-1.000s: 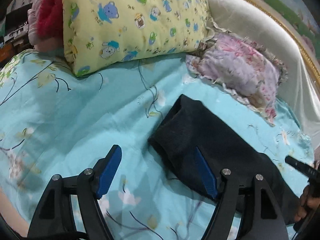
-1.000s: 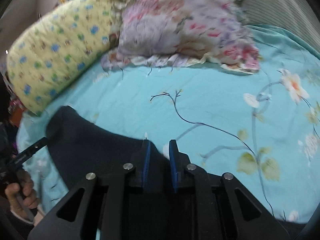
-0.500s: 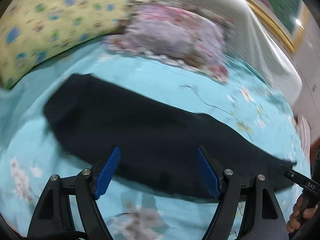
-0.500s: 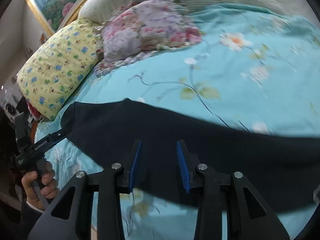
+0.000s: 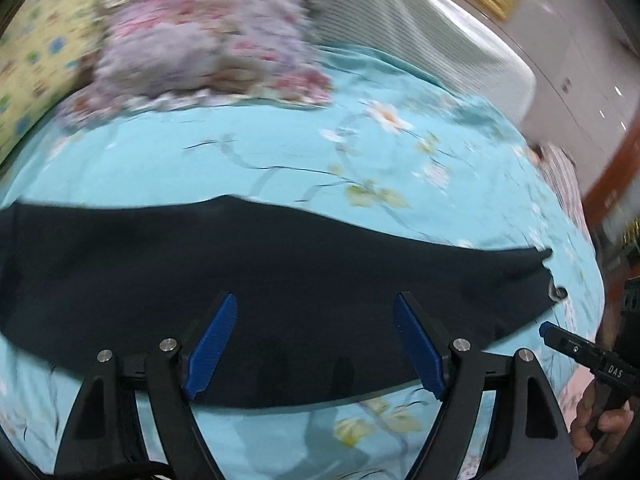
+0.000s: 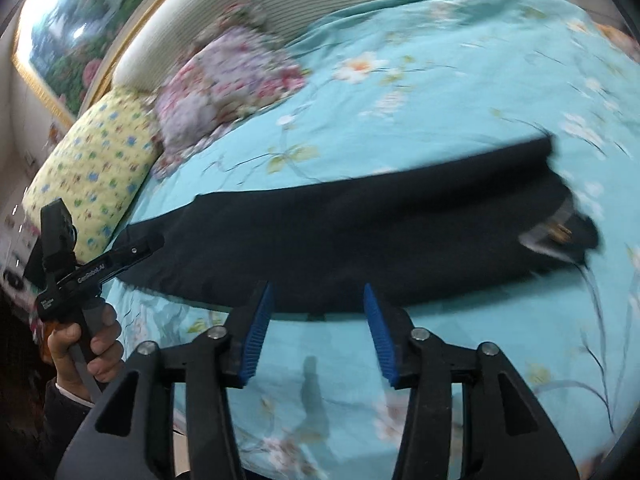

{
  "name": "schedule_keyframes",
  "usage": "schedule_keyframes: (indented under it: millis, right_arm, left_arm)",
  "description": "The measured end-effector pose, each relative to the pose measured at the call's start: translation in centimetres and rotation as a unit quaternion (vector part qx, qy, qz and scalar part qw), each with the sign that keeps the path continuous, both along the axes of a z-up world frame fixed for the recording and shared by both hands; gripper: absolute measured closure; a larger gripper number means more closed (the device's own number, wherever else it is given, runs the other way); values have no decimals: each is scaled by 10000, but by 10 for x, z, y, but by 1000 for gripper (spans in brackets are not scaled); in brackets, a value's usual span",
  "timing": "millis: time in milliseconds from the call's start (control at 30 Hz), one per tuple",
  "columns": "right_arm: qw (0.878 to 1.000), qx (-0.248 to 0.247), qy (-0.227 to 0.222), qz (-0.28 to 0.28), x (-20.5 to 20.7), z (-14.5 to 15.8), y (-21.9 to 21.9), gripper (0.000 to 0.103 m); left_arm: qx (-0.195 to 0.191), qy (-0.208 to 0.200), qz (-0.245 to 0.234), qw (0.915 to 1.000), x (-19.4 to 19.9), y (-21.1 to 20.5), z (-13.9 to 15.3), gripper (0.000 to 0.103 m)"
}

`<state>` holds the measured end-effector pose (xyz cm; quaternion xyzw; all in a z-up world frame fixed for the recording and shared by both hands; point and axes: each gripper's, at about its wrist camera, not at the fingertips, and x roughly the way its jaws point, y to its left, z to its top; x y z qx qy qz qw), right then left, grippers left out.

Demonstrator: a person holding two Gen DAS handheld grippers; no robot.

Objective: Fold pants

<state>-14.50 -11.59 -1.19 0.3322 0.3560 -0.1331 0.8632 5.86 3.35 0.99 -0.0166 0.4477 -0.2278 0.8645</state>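
A home bedroom: a bed with a floral teal sheet (image 6: 460, 92), two pillows (image 6: 96, 168) against a padded headboard (image 6: 256, 4), and a gold-framed painting (image 6: 76, 28) above.

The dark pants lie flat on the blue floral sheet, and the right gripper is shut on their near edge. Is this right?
Not quite. In the right wrist view the right gripper is open and holds nothing; its jaws stand apart above the near edge of the dark pants. The pants do lie flat on the blue floral sheet.
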Motion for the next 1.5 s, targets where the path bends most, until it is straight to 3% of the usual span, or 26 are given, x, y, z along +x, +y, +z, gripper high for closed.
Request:
schedule_keyframes:
  millis: [133, 267, 467, 567, 767, 867, 967, 1000, 1067, 1167, 1200, 1233, 1367, 1500]
  right_arm:
    - [9989, 109, -9, -451, -29, -6, -18, 54]
    - [9945, 370, -70, -975, -53, -17, -42, 54]
    - [9856, 614, -157, -1569, -68, -31, -70, 54]
    - [9809, 824, -332, -1733, -71, -39, -78, 54]
    - [9678, 1297, -815, -1997, -79, -48, -90, 54]
    - [9616, 1424, -1037, -2103, -80, -52, -95, 54]
    - [9621, 1447, -1037, -2066, -71, -56, -97, 66]
    - [9611, 1481, -1087, -2063, -71, -58, -98, 77]
    - [9583, 1576, -1141, -2093, -73, -64, -100, 88]
    - [9539, 1587, -1379, -2144, -81, -65, -103, 90]
    - [9535, 1577, -1402, -2151, -83, -65, -104, 90]
    - [9529, 1592, -1433, -2149, -84, -65, -106, 91]
    - [9497, 1612, -1551, -2193, -89, -61, -118, 91]
    - [9508, 1576, -1605, -2132, -90, -55, -120, 91]
  left_arm:
    - [48, 168, -586, 9981, 4, -45, -5, 21]
    - [79, 429, -1300, 9906, 10, -96, -10, 21]
    - [479, 446, -2379, 9691, 11, -178, -14, 21]
    - [544, 447, -2694, 9604, 15, -205, -17, 21]
    - [767, 655, -3471, 9324, 26, -266, -37, 21]
    - [827, 779, -3622, 9252, 37, -290, -48, 22]
    - [714, 1121, -3691, 9198, 50, -308, -59, 27]
    - [681, 1217, -3711, 9181, 53, -312, -62, 29]
    - [603, 1261, -3787, 9149, 56, -321, -62, 33]
    - [602, 1234, -4021, 9053, 53, -339, -59, 54]
    - [590, 1236, -4125, 9006, 50, -346, -58, 70]
    - [599, 1217, -4235, 8957, 47, -354, -56, 79]
    - [829, 921, -4524, 8832, 33, -382, -52, 90]
    - [758, 864, -4554, 8828, 32, -378, -50, 92]
